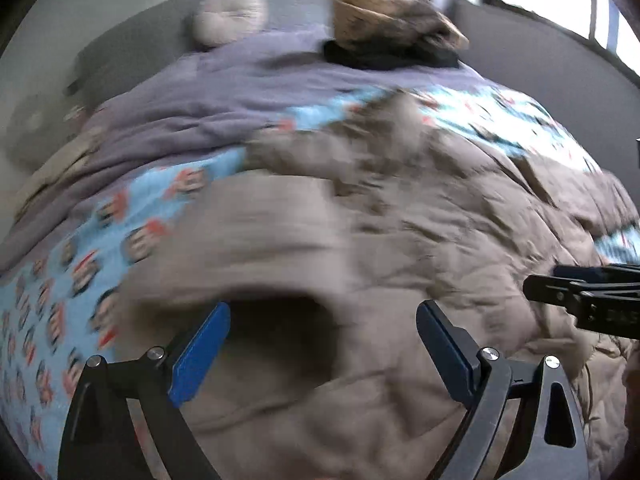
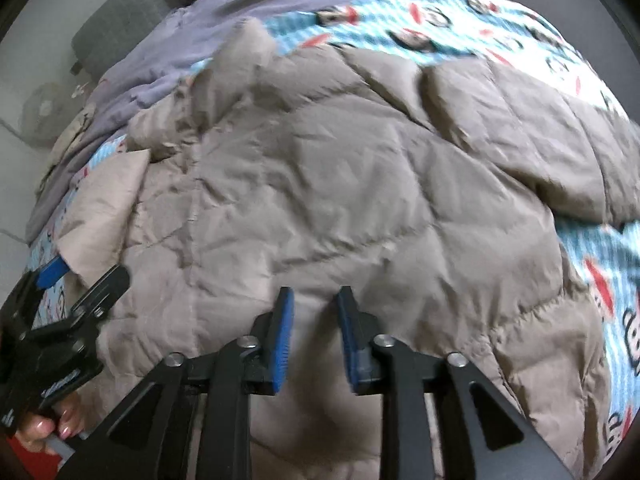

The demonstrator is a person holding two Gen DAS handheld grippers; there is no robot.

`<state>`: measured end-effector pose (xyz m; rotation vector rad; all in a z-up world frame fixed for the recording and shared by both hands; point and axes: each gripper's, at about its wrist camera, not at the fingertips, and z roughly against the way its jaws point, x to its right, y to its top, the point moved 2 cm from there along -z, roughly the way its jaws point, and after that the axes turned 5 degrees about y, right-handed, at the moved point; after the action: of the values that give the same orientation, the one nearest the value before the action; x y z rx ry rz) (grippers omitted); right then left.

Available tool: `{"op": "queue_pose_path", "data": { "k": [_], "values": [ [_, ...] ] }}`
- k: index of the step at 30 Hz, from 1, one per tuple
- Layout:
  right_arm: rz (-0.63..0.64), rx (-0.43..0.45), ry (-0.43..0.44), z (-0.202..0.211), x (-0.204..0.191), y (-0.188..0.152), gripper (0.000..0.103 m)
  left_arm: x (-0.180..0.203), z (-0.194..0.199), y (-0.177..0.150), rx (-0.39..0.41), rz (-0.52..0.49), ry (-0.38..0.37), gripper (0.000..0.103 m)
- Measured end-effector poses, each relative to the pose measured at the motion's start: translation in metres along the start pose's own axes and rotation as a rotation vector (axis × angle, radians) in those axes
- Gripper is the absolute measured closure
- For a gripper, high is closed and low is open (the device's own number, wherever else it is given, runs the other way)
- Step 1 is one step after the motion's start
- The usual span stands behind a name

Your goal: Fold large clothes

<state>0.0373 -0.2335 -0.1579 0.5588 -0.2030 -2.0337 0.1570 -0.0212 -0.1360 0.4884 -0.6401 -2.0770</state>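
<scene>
On the bed, in the left wrist view, a large taupe quilted down coat (image 1: 400, 220) lies spread over a light-blue cartoon-print sheet (image 1: 60, 300), with a lavender blanket (image 1: 220, 92) bunched beyond it toward the headboard. The left gripper (image 1: 324, 320) hangs just above the coat's near edge, its blue pads wide apart and holding nothing; between them gapes a dark opening, probably a cuff or the hem, though blur makes it hard to tell. The right gripper (image 1: 560, 292) enters at the right edge, over the same fabric.

In the right wrist view the coat (image 2: 340, 180) fills the frame, puffy, creased and stitched in diamonds. The right gripper (image 2: 316, 312) sits low over the near edge, its jaws partly open with pale fabric showing between them; whether it pinches the cloth I cannot tell. The left gripper (image 2: 76, 280) appears at the lower left, beside a folded-over flap.

Such a coat is likely light but bulky, soft, springy and rather slick, so a seam or hem edge looks the surest hold, taken deep enough that the shell does not slide out.
</scene>
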Motion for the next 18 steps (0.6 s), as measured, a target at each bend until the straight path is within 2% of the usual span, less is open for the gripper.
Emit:
{"op": "queue_pose_path", "data": {
  "k": [1,2,5,7,10,12,15,17,18],
  "values": [
    [0.049,0.021,0.013,0.004,-0.016,0.004,0.023,-0.024,0.005,-0.003,0.0,0.058,0.021,0.008],
    [0.107,0.051,0.031,0.009,-0.032,0.006,0.02,-0.047,0.006,-0.004,-0.01,0.115,0.034,0.008],
    [0.351,0.118,0.042,0.012,-0.096,0.01,0.02,-0.114,-0.005,-0.013,-0.078,0.31,0.018,0.008],
    [0.54,0.142,0.02,0.001,-0.141,0.005,0.019,-0.162,-0.024,-0.024,-0.142,0.471,-0.031,0.008],
    [0.837,0.164,-0.128,-0.037,-0.198,-0.014,0.019,-0.206,-0.06,-0.039,-0.218,0.627,-0.132,0.008],
    [0.971,0.201,-0.228,-0.063,-0.219,-0.022,0.019,-0.217,-0.084,-0.043,-0.263,0.687,-0.204,0.008],
    [1.006,0.28,-0.357,-0.084,-0.227,-0.006,0.02,-0.22,-0.111,-0.038,-0.287,0.727,-0.267,0.008],
    [0.924,0.302,-0.379,-0.081,-0.22,0.014,0.02,-0.215,-0.123,-0.029,-0.279,0.742,-0.319,0.011],
    [0.828,0.315,-0.36,-0.072,-0.207,0.03,0.026,-0.212,-0.126,-0.024,-0.271,0.743,-0.331,0.02]
  ]
}}
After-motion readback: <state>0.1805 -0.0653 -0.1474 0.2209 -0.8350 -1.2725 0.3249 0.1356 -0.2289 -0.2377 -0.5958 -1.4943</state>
